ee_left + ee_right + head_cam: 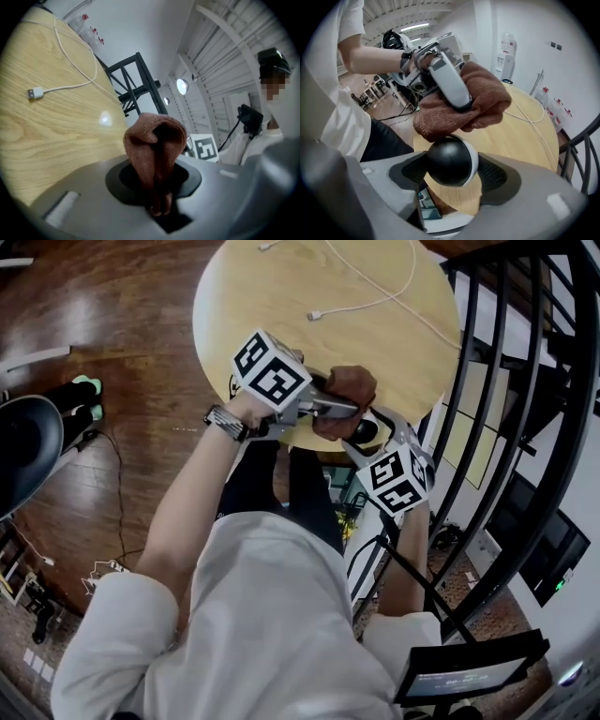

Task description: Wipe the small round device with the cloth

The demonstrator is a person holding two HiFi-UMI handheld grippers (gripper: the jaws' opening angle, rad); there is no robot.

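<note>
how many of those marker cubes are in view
2. One cube rides on the left gripper, over the table's near edge; the other cube is on the right gripper, beside the black railing. None appears hidden.

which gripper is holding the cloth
The left gripper: its jaws are shut on the brown cloth. The right gripper instead clamps the small round device, black with a white edge.
</note>
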